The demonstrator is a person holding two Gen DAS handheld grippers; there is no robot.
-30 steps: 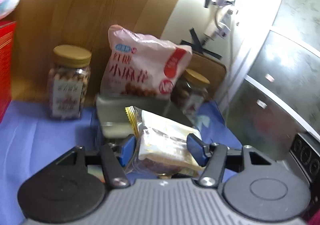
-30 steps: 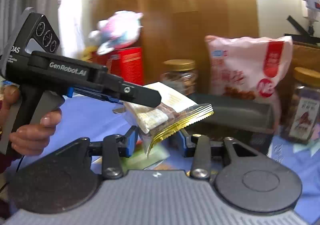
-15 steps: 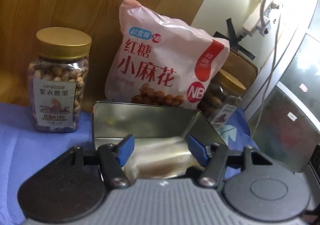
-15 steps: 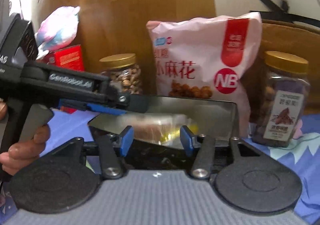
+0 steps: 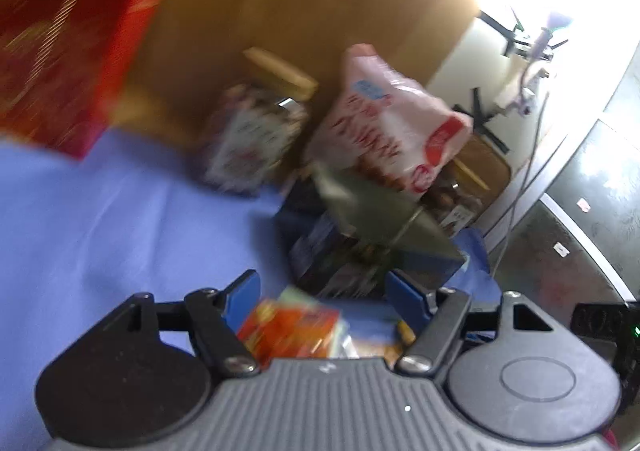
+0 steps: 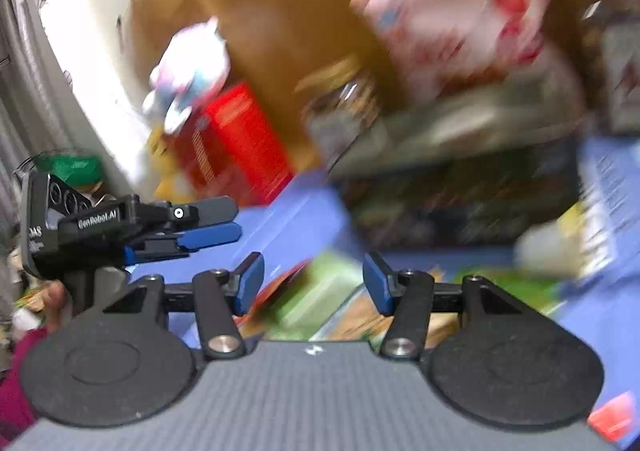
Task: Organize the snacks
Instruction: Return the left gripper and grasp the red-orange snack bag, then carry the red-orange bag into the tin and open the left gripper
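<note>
Left view only: my left gripper (image 5: pixel 322 289) spread wide, empty; orange packet (image 5: pixel 290 331) below it
Right view only: my right gripper (image 6: pixel 313 278) gaping, empty; green packet (image 6: pixel 316 297) beneath

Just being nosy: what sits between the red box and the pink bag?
A blurred gold-lidded jar stands there, shown in the left wrist view.

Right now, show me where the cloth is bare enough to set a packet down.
The widest bare patch of blue cloth lies below the red box and left of the nut jar and open tin. It is crowded along the back, around the pink snack bag, and near the left gripper, where an orange packet lies.
</note>
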